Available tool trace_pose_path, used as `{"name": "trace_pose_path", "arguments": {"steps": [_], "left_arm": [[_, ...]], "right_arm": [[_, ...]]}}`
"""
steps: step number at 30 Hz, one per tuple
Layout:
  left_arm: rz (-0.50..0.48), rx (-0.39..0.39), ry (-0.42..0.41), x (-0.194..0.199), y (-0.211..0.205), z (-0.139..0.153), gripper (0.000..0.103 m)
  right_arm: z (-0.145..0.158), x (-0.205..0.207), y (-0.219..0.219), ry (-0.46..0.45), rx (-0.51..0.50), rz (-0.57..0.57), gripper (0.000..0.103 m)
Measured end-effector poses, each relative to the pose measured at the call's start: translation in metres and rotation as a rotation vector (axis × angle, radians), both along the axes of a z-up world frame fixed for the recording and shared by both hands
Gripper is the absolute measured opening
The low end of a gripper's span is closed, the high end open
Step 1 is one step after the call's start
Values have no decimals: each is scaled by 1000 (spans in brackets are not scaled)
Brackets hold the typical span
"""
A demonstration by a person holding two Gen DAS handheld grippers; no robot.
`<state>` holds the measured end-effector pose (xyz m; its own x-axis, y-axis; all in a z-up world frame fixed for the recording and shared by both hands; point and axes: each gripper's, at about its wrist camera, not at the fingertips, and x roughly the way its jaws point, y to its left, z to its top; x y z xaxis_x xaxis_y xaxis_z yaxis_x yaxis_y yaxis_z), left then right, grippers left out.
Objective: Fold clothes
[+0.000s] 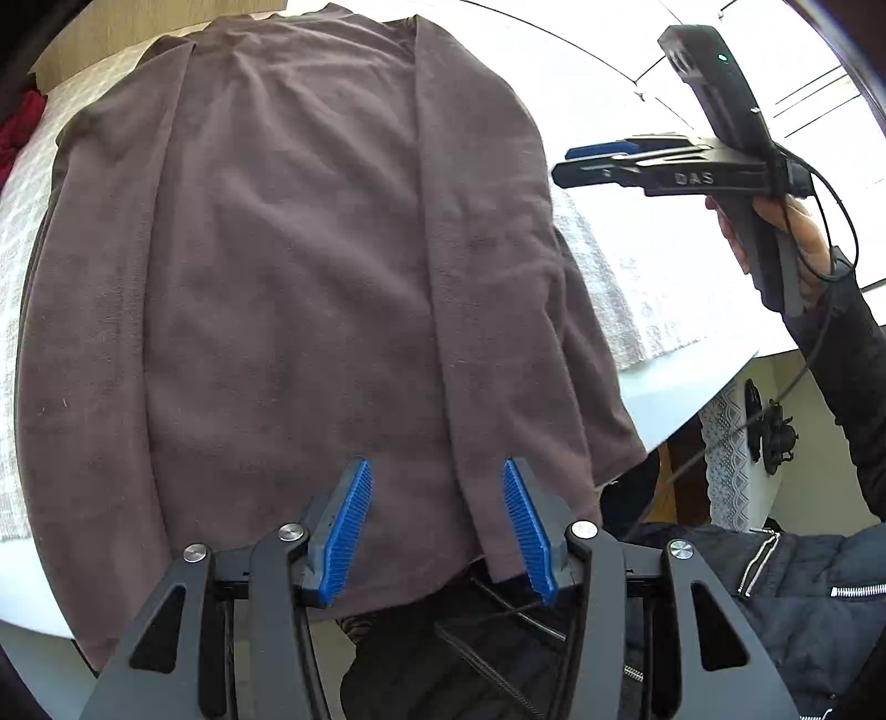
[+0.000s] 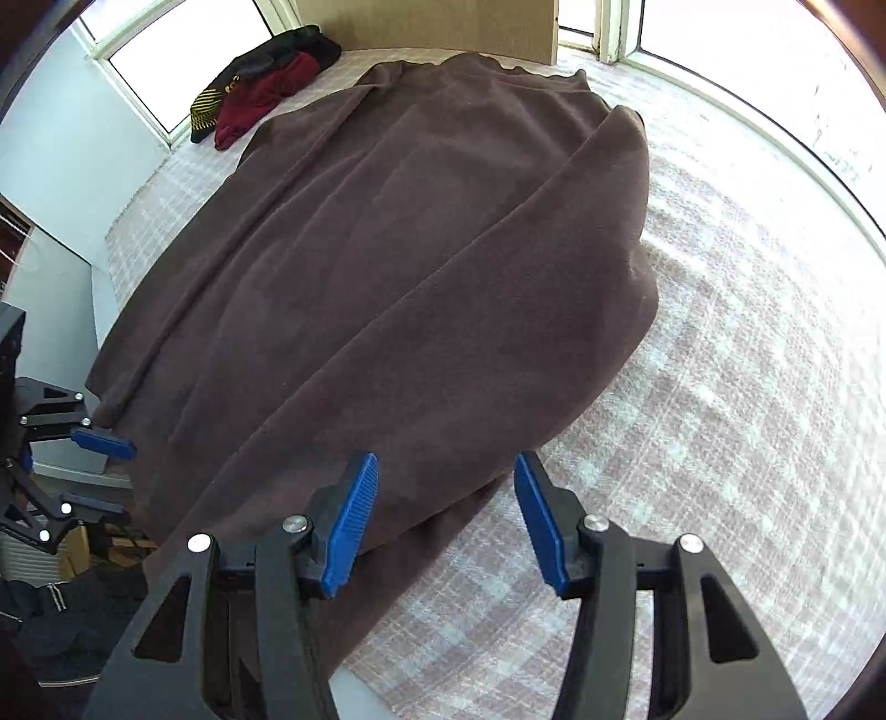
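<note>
Pale checked cloth (image 2: 720, 387) covers the tabletop (image 1: 681, 387). Cardboard box (image 2: 426, 25) at far edge, bright windows (image 2: 188, 61) behind, lace curtain (image 1: 731, 459) below the tabletop edge.

Bright window daylight blows out the background; fisheye edges curve, slight blur.

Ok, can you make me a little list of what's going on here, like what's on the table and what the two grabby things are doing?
main item: brown garment, spread flat, both long sides folded inward
surface: table with a pale checked cloth
other clothes: red and black pile at the far corner
left gripper: open, nothing between its fingers, above the garment's near edge
right gripper: open, empty, over the garment's right edge
folding left: garment is not yet folded end to end
</note>
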<state>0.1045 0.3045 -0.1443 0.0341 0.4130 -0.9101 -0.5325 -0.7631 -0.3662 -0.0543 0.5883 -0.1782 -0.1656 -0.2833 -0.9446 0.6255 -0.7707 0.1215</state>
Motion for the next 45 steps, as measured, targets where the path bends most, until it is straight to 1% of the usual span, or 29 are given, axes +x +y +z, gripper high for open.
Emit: {"name": "trace_pose_path", "arguments": {"steps": [3,5,7,10,11,12,13,14,15,16,18,20,22,24,25,26,27,28,29,30,31,33,36,39,42,45], "left_arm": [[-59,17,24,39,35,9,48],[-108,14,54,58,58,9,48],[-129,-36,80,66,75,2,48],[-116,-166,101,67,86,-24,48],[-114,-203,103,66,85,-32,46],[-101,-206,100,65,83,-36,39],[-83,-175,86,62,79,-34,37],[-57,-147,47,58,73,-32,23],[-19,-103,12,54,66,-30,13],[18,-56,-24,50,59,-27,12],[78,73,-93,44,45,-19,12],[117,202,-142,43,36,-7,10],[141,334,-177,43,32,8,10],[156,432,-200,45,31,16,10],[153,457,-209,47,33,17,13],[131,371,-200,49,39,8,26],[113,282,-191,52,45,-1,48],[109,175,-187,56,49,-12,52],[108,85,-188,60,52,-23,52],[120,85,-216,62,51,-28,52],[134,100,-221,62,51,-28,52],[133,133,-169,62,58,-14,52],[117,172,-66,53,79,0,55],[112,125,-8,41,96,-11,54],[126,71,22,35,105,-26,54],[139,36,26,34,111,-43,54]], "right_arm": [[2,1,-10,90,109,56,51],[1,0,-11,143,155,95,51],[1,-2,-9,180,182,125,51],[-1,-10,0,177,170,124,51],[-3,-12,1,180,174,120,51],[-5,-14,3,182,178,116,51],[-6,-17,6,171,168,113,51],[-7,-21,8,156,157,106,51],[-10,-23,8,146,150,98,51],[-11,-26,8,142,147,95,51],[-12,-30,10,127,133,87,51],[-14,-38,12,80,100,72,51],[-15,-46,13,57,76,56,51],[-16,-56,14,45,69,39,51],[-17,-62,15,24,55,23,51],[-19,-69,17,-9,35,2,51],[-21,-75,19,-38,12,-14,51],[-21,-80,21,-51,-1,-28,51],[-21,-84,23,-46,4,-37,51],[-19,-86,25,-30,14,-42,51],[-16,-88,27,-11,21,-47,51],[-7,-91,33,18,13,-48,51],[10,-103,34,65,-1,-46,51],[24,-127,25,103,12,-39,51],[31,-168,6,156,61,-61,51],[20,-225,-10,168,102,-83,51]]}}
